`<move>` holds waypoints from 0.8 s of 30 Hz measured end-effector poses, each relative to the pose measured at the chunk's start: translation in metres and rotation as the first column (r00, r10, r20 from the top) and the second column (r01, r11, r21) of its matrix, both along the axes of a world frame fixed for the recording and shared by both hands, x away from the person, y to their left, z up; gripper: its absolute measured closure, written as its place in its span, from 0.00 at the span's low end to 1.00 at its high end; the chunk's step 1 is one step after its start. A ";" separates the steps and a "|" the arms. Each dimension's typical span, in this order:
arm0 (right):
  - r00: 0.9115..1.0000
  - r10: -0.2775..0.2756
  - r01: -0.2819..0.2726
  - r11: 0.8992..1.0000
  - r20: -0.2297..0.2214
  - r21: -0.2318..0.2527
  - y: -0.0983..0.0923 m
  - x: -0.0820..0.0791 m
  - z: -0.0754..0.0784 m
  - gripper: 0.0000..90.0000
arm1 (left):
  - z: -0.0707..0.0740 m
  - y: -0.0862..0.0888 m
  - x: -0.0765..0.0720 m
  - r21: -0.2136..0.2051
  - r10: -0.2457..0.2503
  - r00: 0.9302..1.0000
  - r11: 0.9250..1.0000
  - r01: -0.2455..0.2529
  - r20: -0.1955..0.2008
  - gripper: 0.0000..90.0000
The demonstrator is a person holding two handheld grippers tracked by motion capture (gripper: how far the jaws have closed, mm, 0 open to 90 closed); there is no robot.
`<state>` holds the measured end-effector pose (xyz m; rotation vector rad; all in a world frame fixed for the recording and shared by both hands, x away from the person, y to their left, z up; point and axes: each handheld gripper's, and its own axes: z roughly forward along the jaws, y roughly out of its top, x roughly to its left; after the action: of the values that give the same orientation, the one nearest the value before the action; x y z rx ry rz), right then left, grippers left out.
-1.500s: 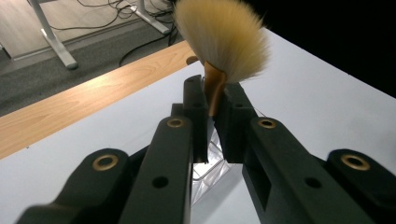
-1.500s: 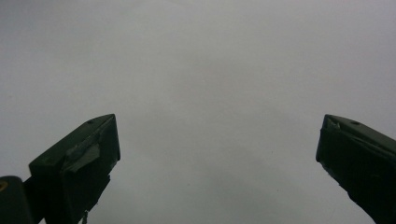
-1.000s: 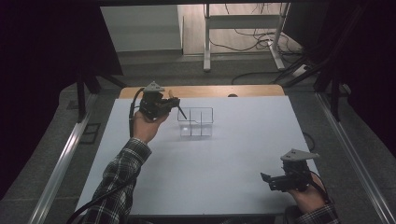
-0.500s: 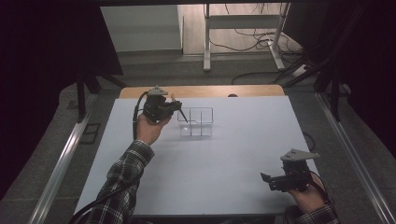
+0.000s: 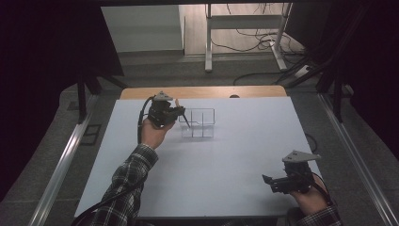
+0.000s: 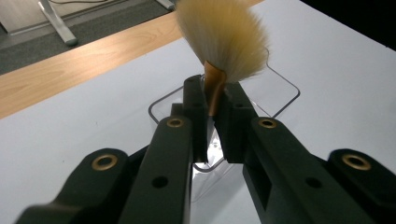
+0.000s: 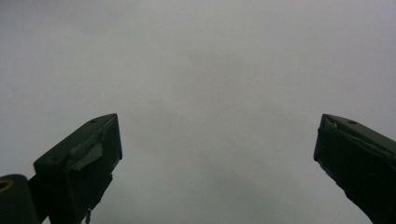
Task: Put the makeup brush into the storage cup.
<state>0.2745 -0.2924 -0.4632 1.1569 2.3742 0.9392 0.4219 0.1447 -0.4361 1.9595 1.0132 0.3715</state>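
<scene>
Our left claw (image 6: pixel 212 116) clamps the fluffy cream-bristled makeup brush (image 6: pixel 223 42) by its stiff copper ferrule, over the clear plastic organiser (image 5: pixel 197 123); bristles crush easily. Right claw (image 7: pixel 217 154) gapes empty above the tabletop (image 5: pixel 244 155).

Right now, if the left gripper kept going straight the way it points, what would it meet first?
Probably the clear box. The left gripper is shut on a brush by its gold collar, with the box's open top right beyond and under its tips. The brush's dark handle seems to reach the box first, though depth is unclear.
</scene>
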 end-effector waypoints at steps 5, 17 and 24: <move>1.000 0.002 -0.002 1.000 -0.001 -0.001 0.000 0.000 0.000 0.01 | -0.005 -0.001 0.000 -0.002 -0.001 1.000 1.000 0.001 -0.010 0.92; 1.000 0.003 -0.003 1.000 -0.001 -0.002 0.000 0.000 0.000 0.01 | 0.000 0.004 -0.001 -0.003 -0.018 1.000 1.000 0.018 -0.006 0.30; 1.000 0.003 -0.003 1.000 -0.001 -0.003 0.001 0.000 0.000 0.01 | -0.002 0.006 0.000 0.006 -0.017 0.999 1.000 0.017 -0.030 0.05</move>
<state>0.2746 -0.2916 -0.4633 1.1529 2.3782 0.9358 0.4215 0.1509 -0.4383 1.9831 1.0151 0.3370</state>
